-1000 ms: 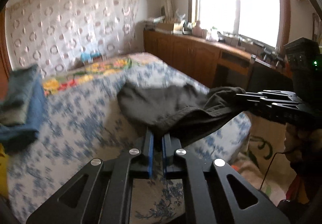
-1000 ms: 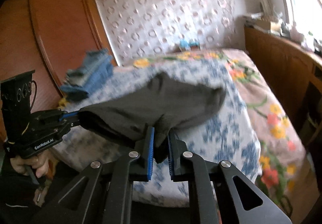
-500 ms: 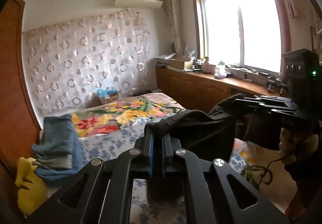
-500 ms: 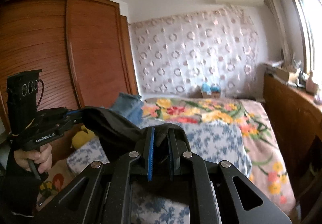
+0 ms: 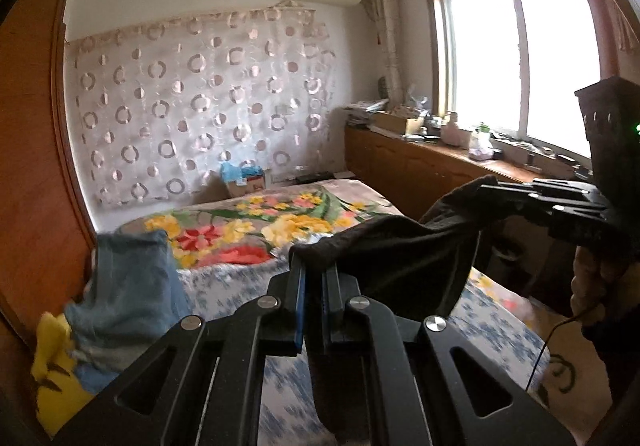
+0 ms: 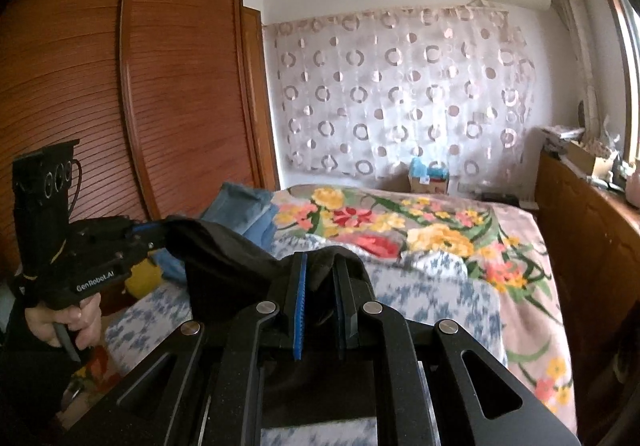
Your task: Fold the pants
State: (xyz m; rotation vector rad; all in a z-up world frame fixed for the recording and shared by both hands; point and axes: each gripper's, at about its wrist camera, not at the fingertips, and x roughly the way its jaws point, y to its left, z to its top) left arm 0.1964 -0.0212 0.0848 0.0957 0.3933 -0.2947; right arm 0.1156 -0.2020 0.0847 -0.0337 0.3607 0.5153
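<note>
1. The black left gripper (image 5: 314, 278) is clamped on one edge of the dark charcoal fabric pants (image 5: 400, 258); cloth is pinched between its blue-lined fingers (image 5: 299, 286).
2. The black right gripper (image 6: 320, 282) is likewise closed on another part of the same edge, with dark cloth bunched between its pads.
3. The pants are held in the air between the two grippers, above the near end of the bed with the blue-and-white floral sheet (image 6: 432, 298); the garment sags between the grips and hangs below them.
4. The step in hand is judged to be the lift and spread of the garment before a fold is laid.
5. The next move is judged to call for both grips being kept firm while the pants are lowered flat onto the sheet, clear of the stack of folded blue denim clothes (image 5: 132, 286) at the left side.
</note>
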